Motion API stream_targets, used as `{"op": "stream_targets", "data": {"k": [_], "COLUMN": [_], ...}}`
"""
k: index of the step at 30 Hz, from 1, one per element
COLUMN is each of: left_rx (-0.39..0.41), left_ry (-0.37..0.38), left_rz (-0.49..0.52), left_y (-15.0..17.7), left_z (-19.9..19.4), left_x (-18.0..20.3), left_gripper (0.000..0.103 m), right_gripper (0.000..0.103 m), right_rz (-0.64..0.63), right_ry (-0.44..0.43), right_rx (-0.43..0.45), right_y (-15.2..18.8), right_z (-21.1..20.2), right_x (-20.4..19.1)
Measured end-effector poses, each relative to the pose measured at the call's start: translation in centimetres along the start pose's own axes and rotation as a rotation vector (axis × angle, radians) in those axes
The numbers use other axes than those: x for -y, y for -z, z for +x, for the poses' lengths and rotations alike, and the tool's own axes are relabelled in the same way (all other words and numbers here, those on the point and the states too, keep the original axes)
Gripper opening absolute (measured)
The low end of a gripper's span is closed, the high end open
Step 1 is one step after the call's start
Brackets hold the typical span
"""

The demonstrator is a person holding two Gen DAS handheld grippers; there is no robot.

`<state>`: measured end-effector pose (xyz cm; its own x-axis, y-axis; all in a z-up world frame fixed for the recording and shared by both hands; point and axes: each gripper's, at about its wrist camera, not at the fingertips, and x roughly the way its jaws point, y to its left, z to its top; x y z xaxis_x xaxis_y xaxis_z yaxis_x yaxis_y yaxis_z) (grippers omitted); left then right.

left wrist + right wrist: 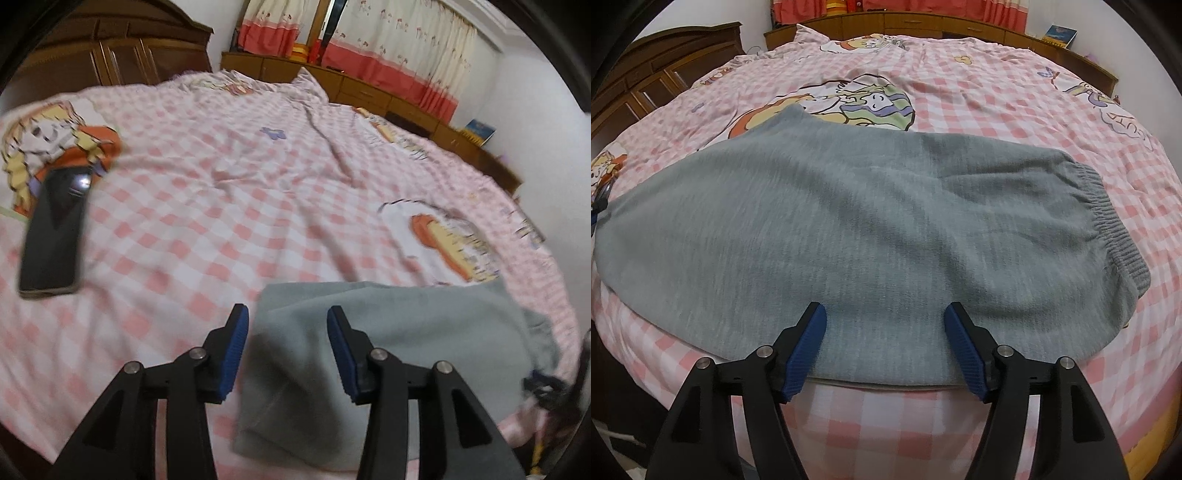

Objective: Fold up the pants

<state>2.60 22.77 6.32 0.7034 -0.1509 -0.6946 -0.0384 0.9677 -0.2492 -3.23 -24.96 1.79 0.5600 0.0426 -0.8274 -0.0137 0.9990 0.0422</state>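
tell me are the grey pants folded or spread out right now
Folded at least once: the grey pants lie flat on the bed as one compact slab, elastic band at right, a second layer edge along the near side.

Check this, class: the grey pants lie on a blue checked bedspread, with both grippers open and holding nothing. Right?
Not quite. The bedspread is pink checked, not blue, as the right wrist view shows. The grey pants do lie on it, and the left gripper and right gripper are open, holding nothing.

The pants [857,229] lie flat on the bed [997,96], stretching left to right ahead of the right gripper [884,314], waistband [1108,221] to its right. Ahead and left of the left gripper [286,317], a phone [53,236] lies on the bed, well apart from the pants.
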Motion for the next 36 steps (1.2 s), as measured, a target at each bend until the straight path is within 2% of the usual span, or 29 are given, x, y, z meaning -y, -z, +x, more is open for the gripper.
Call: {"op": "stream_targets", "data": {"k": [2, 5, 8, 10, 14, 20, 24, 28, 30, 31, 33, 34, 36], "left_rx": [-0.008, -0.016, -0.042, -0.054, 0.008, 0.090, 0.094, 0.037, 0.006, -0.012, -0.046, -0.062, -0.081], "left_ry": [0.066, 0.126, 0.254, 0.288, 0.177, 0.142, 0.094, 0.011, 0.037, 0.077, 0.155, 0.183, 0.167], "left_rz": [-0.004, 0.010, 0.023, 0.054, 0.126, 0.006, -0.050, -0.057, -0.076, -0.084, -0.080, -0.069, -0.038], "left_y": [-0.1, 0.3, 1.2, 1.9, 2.9, 1.8, 0.7, -0.2, -0.1, 0.0, 0.4, 0.5, 0.7], "left_z": [0.1, -0.2, -0.8, -1.0, -2.0, -3.3, -2.7, -0.7, -0.1, 0.2, 0.5, 0.8, 1.3], "left_x": [0.4, 1.5, 2.8, 3.9, 5.5, 3.0, 0.9, -0.3, -0.6, -0.5, 0.0, 0.4, 1.4], "left_gripper": [0.047, 0.047, 0.048, 0.048, 0.052, 0.057, 0.057, 0.057, 0.056, 0.055, 0.045, 0.044, 0.044], "right_gripper": [0.069, 0.069, 0.069, 0.069, 0.069, 0.070, 0.071, 0.071, 0.072, 0.072, 0.072, 0.072, 0.067], "right_rz": [0.001, -0.001, 0.000, -0.002, -0.001, -0.003, -0.005, -0.010, -0.012, -0.013, -0.009, -0.003, -0.019], "right_ry": [0.004, 0.008, 0.005, 0.004, -0.002, -0.007, -0.006, 0.000, -0.001, -0.001, 0.003, 0.005, -0.026], "right_rx": [0.004, 0.005, 0.009, 0.013, 0.016, 0.023, 0.030, 0.033, 0.032, 0.030, 0.011, -0.008, -0.013], "right_y": [0.1, 0.1, 0.1, 0.1, 0.1, 0.2, 0.3, 0.3, 0.3, 0.3, 0.0, -0.5, -1.8], "right_z": [0.0, 0.0, 0.0, -0.1, -0.1, -0.1, -0.1, -0.1, -0.1, -0.1, -0.1, -0.2, -0.9], "right_x": [0.0, -0.1, -0.1, -0.1, -0.1, 0.0, -0.2, -0.3, -0.3, -0.3, -0.3, -0.4, -0.7]}}
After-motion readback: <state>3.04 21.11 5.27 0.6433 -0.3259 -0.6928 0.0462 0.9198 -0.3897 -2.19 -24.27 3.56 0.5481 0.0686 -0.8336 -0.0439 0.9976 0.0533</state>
